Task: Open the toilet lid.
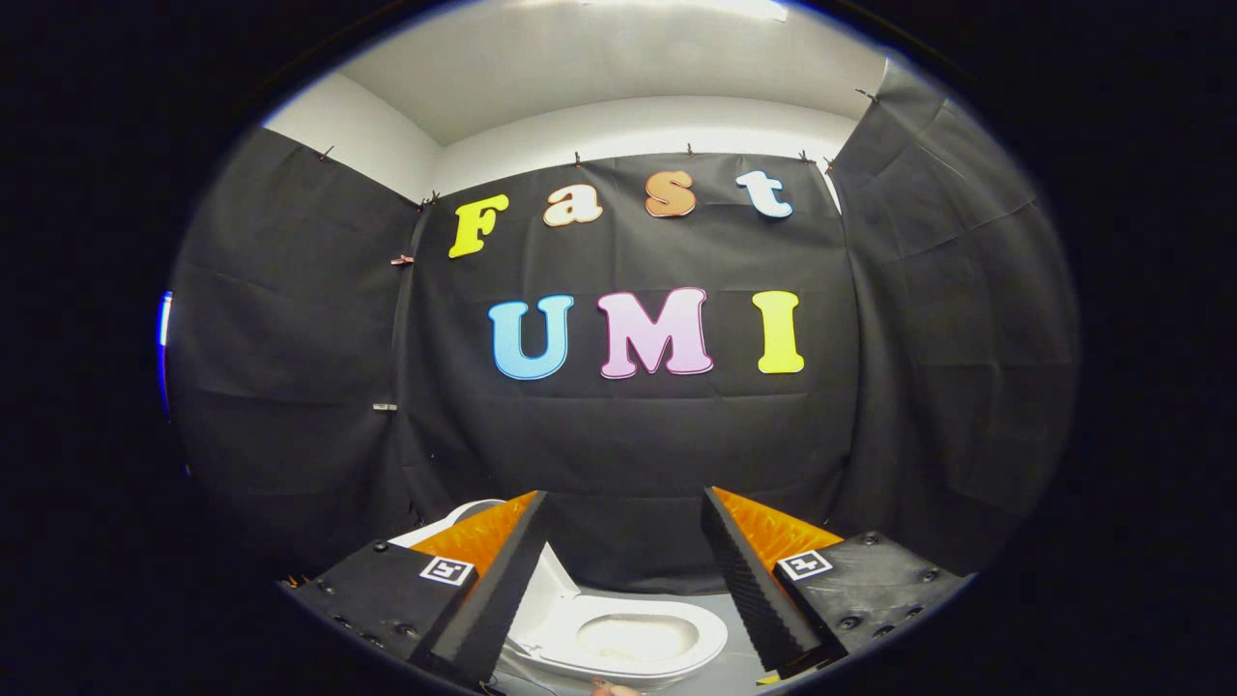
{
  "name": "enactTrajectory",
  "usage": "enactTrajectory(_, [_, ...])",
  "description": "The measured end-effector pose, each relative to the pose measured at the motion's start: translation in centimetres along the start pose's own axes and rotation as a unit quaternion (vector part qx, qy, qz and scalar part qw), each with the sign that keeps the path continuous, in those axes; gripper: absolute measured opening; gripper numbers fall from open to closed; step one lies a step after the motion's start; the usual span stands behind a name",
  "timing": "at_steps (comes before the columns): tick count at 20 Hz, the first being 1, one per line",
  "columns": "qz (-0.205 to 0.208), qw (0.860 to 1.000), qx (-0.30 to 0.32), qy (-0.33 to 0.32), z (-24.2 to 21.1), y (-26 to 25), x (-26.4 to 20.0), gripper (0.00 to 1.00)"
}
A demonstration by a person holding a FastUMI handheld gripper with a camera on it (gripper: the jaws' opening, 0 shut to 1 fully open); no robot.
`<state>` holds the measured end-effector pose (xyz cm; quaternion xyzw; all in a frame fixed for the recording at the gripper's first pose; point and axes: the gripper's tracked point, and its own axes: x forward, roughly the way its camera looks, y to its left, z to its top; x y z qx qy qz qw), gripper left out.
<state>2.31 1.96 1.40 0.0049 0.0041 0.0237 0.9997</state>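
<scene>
Empty claw (623,503) spread above one toilet (628,638)

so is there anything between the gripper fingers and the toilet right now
Nothing visible. The gripper is open and holds nothing; the toilet sits below and just ahead, between the fingers, with its bowl and seat showing. The white lid looks already raised, behind one finger. The gap down to the seat looks free.

White toilet (618,638) on grey floor (720,667)
</scene>
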Motion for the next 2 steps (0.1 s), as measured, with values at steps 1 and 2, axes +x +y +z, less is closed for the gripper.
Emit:
enactTrajectory(1, [-0.002, 1.0, -0.002, -0.002, 0.07, -0.1, 0.0, 0.98])
enactTrajectory(2, [0.0, 1.0, -0.004, -0.003, 0.14, 0.05, 0.03, 0.98])
